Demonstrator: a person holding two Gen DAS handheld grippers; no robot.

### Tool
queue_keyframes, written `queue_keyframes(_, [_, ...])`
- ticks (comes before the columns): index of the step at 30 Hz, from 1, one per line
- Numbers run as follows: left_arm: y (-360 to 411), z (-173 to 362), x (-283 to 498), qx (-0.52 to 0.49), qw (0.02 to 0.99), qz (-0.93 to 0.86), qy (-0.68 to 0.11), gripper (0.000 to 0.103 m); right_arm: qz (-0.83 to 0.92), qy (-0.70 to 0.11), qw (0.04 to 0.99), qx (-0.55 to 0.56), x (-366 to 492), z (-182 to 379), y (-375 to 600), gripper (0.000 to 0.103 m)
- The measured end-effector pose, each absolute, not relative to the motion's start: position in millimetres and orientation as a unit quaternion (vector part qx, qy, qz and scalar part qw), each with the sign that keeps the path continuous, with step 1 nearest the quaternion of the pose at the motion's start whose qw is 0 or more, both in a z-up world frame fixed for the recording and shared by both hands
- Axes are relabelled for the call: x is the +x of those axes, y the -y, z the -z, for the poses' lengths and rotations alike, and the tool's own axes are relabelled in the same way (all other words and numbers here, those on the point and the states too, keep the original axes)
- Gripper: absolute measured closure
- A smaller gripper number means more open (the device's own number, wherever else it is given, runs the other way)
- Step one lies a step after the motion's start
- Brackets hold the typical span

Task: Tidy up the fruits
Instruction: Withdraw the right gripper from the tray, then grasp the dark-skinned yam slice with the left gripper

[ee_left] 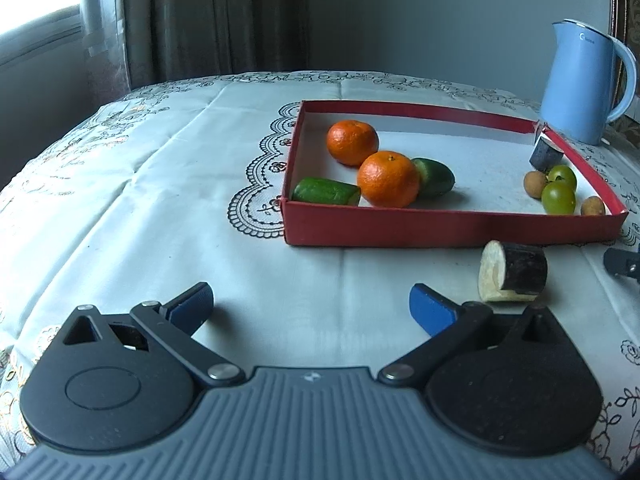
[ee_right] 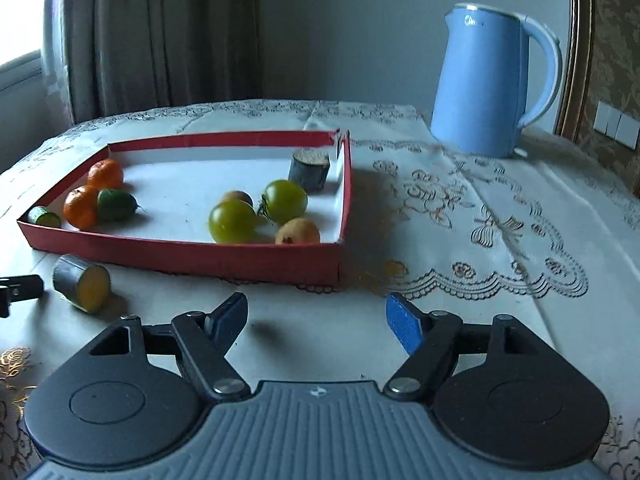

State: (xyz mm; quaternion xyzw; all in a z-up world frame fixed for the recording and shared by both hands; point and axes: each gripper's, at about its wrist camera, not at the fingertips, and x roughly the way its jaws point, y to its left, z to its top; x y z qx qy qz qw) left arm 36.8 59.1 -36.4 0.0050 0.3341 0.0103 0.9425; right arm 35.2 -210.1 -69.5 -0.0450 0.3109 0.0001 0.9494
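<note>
A shallow red tray (ee_left: 452, 226) (ee_right: 180, 258) on the table holds two oranges (ee_left: 388, 179) (ee_right: 80, 206), two green cucumber pieces (ee_left: 325, 191) (ee_right: 116, 204), two green tomatoes (ee_left: 559, 198) (ee_right: 232, 222), small brown fruits (ee_left: 535, 184) (ee_right: 298, 231) and a dark cut chunk (ee_left: 545, 155) (ee_right: 310, 169). A second dark-skinned chunk with a pale cut face (ee_left: 514, 273) (ee_right: 83, 282) lies on the cloth in front of the tray. My left gripper (ee_left: 310, 310) is open over bare cloth, left of that chunk. My right gripper (ee_right: 318, 318) is open and empty, before the tray's right corner.
A blue kettle (ee_left: 586, 80) (ee_right: 492, 84) stands at the back right. An embroidered white tablecloth (ee_left: 160, 208) (ee_right: 480, 220) covers the table. The tip of the other gripper (ee_left: 624, 264) (ee_right: 18, 286) shows at each view's edge. Curtains and a wall lie behind.
</note>
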Motion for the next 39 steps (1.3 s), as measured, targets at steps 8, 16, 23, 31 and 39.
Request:
queue_keyframes(8, [-44,18,19,-0.001,0.947,0.01,-0.322,0.0,0.001,-0.315,0.949,-0.035,38,74,216,0.022])
queue_keyframes(16, [3,10,17,0.04,0.949,0.058,-0.306,0.0,-0.003,-0.316,0.948,-0.034,38,75,215,0.018])
queue_keyframes(23, [27,17,30,0.058,0.947,0.068,-0.308,0.0,-0.003,-0.315,0.948,-0.035,38,75,215,0.018])
queue_keyframes(31, [24,34,52,0.036,0.937,0.064,-0.342,0.023,-0.003,-0.315,0.948,-0.034,38,75,215,0.017])
queue_keyframes(39, [29,30,48,0.043,0.94,0.08,-0.328,0.068,-0.003,-0.315,0.948,-0.034,38,75,214,0.017])
